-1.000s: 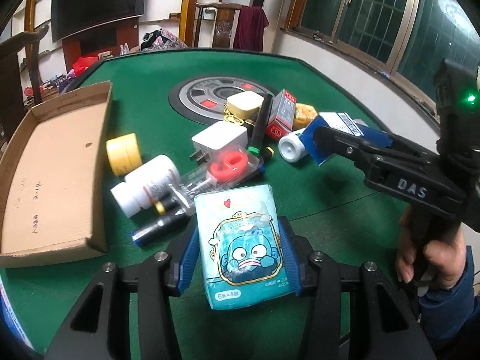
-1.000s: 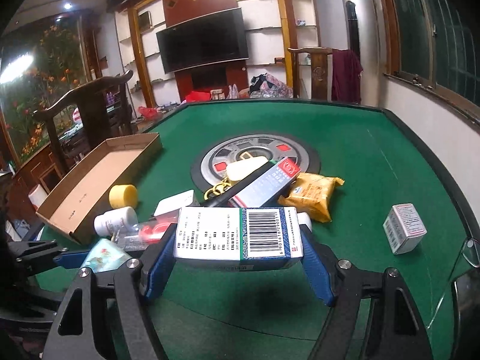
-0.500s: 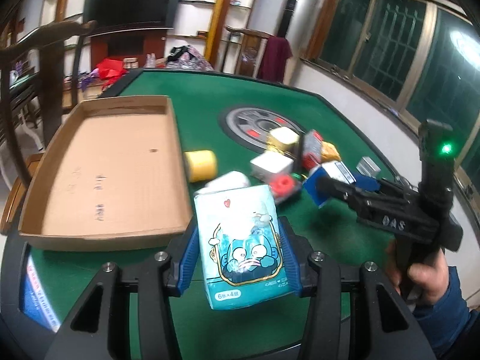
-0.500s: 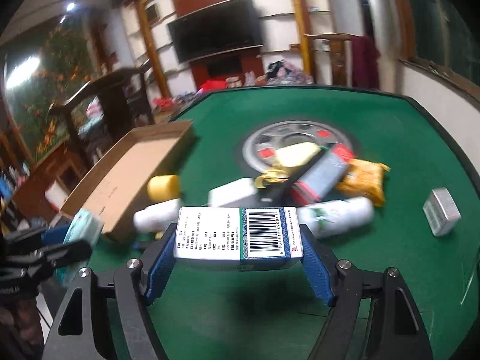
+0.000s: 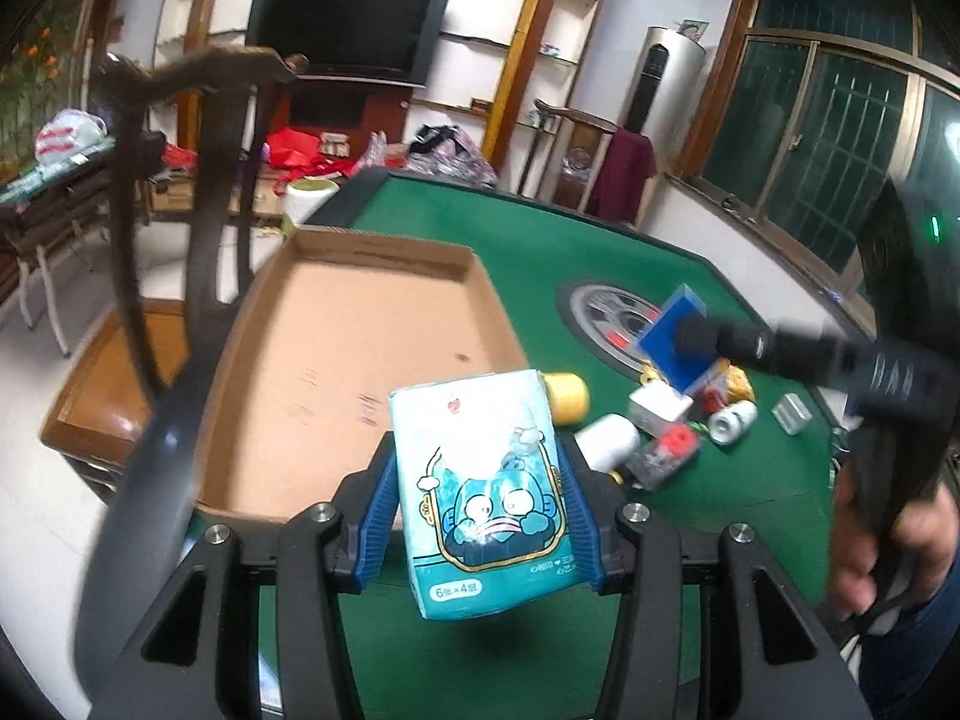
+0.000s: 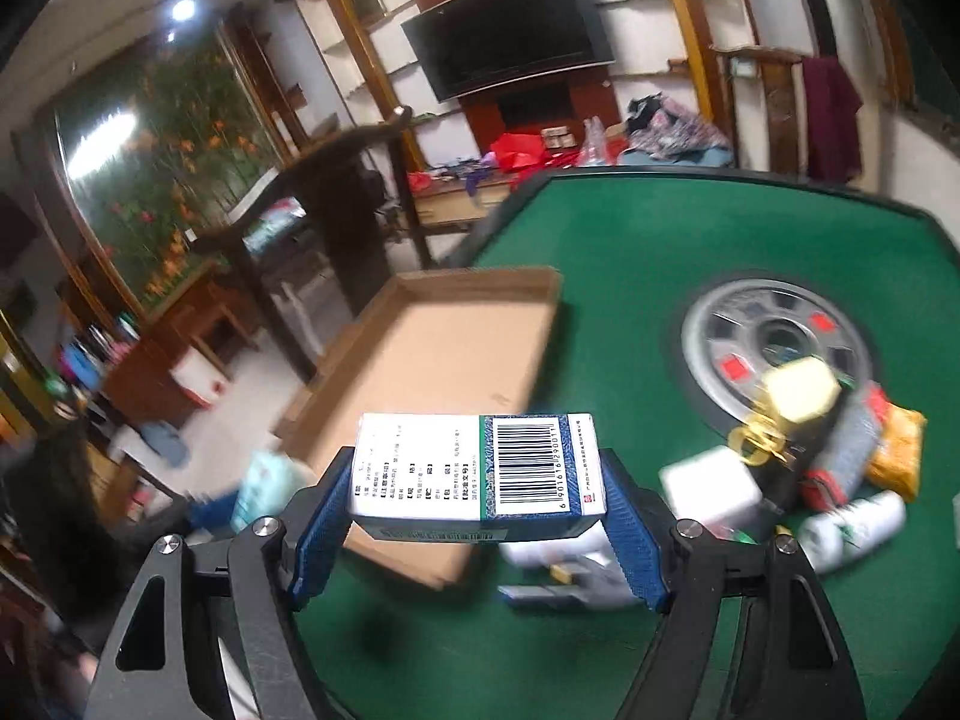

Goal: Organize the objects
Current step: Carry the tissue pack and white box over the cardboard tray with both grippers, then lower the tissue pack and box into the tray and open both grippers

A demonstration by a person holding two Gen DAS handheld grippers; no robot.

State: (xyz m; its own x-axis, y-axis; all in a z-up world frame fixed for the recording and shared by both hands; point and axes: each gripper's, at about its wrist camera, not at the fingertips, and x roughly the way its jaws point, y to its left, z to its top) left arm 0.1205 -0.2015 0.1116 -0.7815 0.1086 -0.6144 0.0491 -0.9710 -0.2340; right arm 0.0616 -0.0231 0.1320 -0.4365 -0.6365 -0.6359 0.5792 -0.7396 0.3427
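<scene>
My left gripper [image 5: 480,510] is shut on a teal tissue pack [image 5: 486,492] with a cartoon face, held above the table's near edge in front of the open cardboard box [image 5: 354,360]. My right gripper [image 6: 477,516] is shut on a white medicine box [image 6: 474,471] with a barcode, held above the near corner of the cardboard box [image 6: 444,372]. In the left wrist view the right gripper [image 5: 678,339] shows over the object pile. The tissue pack [image 6: 264,489] shows blurred at the left of the right wrist view.
On the green table [image 5: 750,510] lies a pile: yellow tape roll [image 5: 567,399], white bottle [image 5: 606,438], white adapter [image 5: 660,408], red item [image 5: 675,441], orange packet [image 6: 897,444], red box [image 6: 852,456]. A round grey hub [image 6: 780,348] is at the centre. A dark chair [image 5: 180,180] stands left.
Both grippers have swung left and up, away from the pile and toward the cardboard box. Each keeps its hold on its item.
</scene>
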